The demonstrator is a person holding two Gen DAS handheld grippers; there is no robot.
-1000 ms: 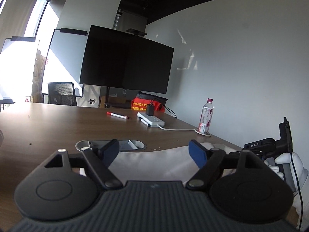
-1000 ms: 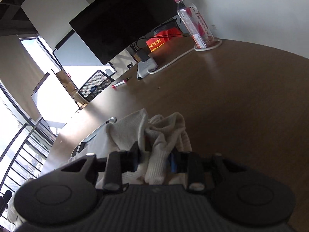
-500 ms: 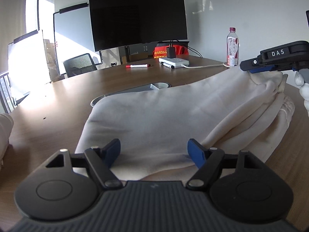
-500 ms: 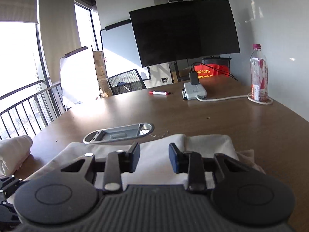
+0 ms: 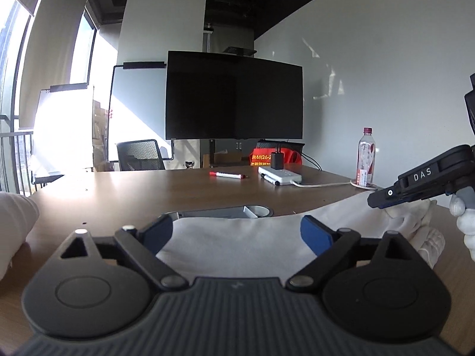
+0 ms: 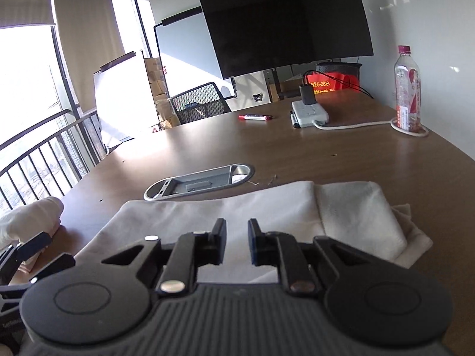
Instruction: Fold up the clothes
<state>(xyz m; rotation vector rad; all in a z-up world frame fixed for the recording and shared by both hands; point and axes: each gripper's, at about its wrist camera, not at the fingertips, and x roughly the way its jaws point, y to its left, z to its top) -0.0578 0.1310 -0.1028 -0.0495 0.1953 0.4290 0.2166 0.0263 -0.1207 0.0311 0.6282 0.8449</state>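
Lying across the near part of the brown counter (image 6: 297, 154) is the cream garment (image 6: 267, 207), doubled over on itself, with a thicker layered end and a ribbed cuff poking out at the right; just past it sits the grey cable hatch (image 6: 199, 182) set into the wood; a second pale bundle (image 6: 29, 216) rests off at the left edge.

The cloth looks like soft, fairly thick fleece; my read is light to lift, limp, prone to sag and slide out of its layers if taken by one ply only; the sound places to take hold would be a folded edge or a corner where several layers can be pinched together, not the flat middle.

The left gripper (image 5: 237, 233) hovers low over the near edge of the garment, level and aimed straight ahead, its blue-padded fingers (image 5: 314, 233) spread wide with nothing between them; the right gripper (image 6: 237, 244) sits above the middle of the cloth, fingers drawn narrow with a slim gap and no fabric caught in it; in the left view its body slants down over the bunched right end, a white-gloved hand (image 5: 463, 216) wrapped round the handle.

Whether another fold is due or the piece is finished, I cannot tell.
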